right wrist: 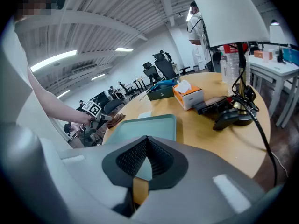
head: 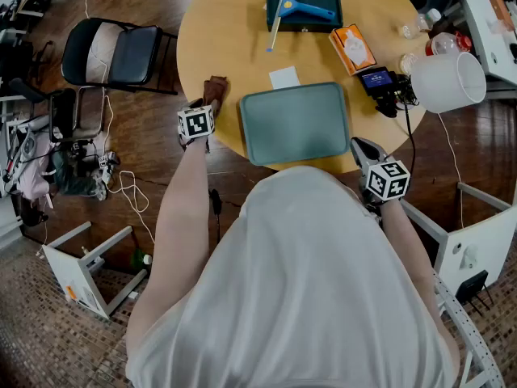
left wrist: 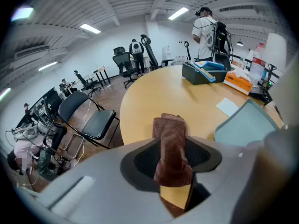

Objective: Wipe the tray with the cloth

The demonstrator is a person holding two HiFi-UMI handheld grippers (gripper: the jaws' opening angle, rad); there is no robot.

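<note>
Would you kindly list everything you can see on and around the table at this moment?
table: one, tan, round, centre.
tray: one, grey-green, near table edge.
cloth: one, brown, left table edge.
box: one, dark, far side, holding a blue tool.
carton: one, orange, right of the box.
paper slip: one, white, just beyond the tray.
lamp: one, white shade, right edge.
chair: one, black, floor left of table.
left hand-held gripper: one, grey, open around the cloth.
right hand-held gripper: one, grey, jaws together, empty, by the tray's near right corner.
</note>
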